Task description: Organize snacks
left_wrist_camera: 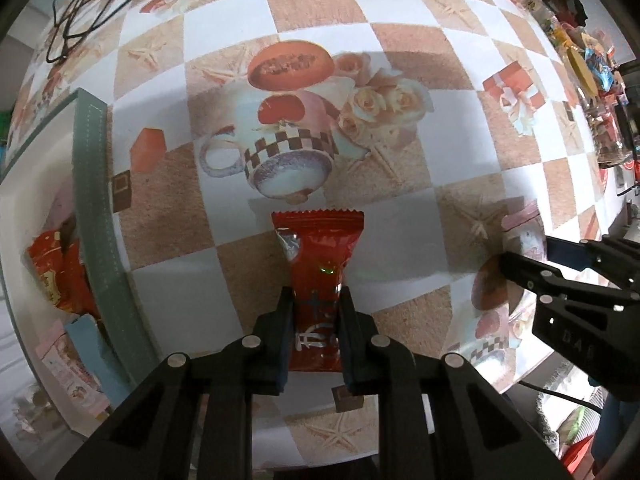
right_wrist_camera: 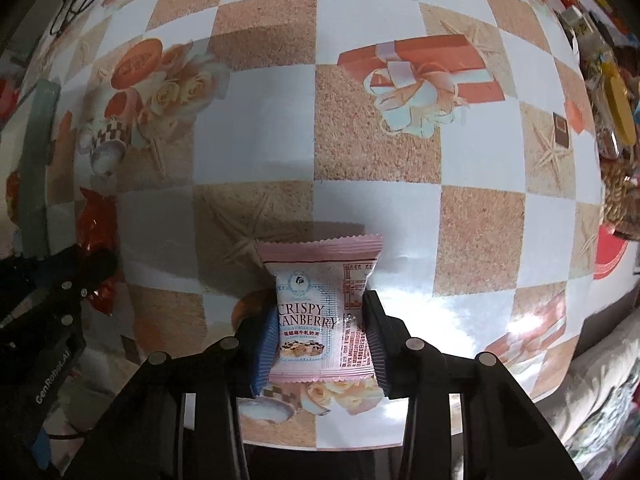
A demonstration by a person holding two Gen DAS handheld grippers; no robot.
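Note:
My left gripper (left_wrist_camera: 316,320) is shut on a red snack packet (left_wrist_camera: 318,256), held above the checkered tablecloth. My right gripper (right_wrist_camera: 320,320) is shut on a pink Crispy Cranberry packet (right_wrist_camera: 320,304), also held over the table. In the left wrist view the right gripper (left_wrist_camera: 520,256) shows at the right edge with the pink packet (left_wrist_camera: 520,220). In the right wrist view the left gripper (right_wrist_camera: 52,288) shows at the left edge with the red packet (right_wrist_camera: 96,224). A white box with a green rim (left_wrist_camera: 96,200) stands at the left and holds several red, pink and blue snack packets (left_wrist_camera: 52,276).
The tablecloth (left_wrist_camera: 400,12) has a checkered pattern with printed cups, roses and gift boxes. Black cables (left_wrist_camera: 80,12) lie at the far left corner. A heap of assorted snacks (right_wrist_camera: 616,120) lines the table's right side. The table's near edge (right_wrist_camera: 360,446) is just below the grippers.

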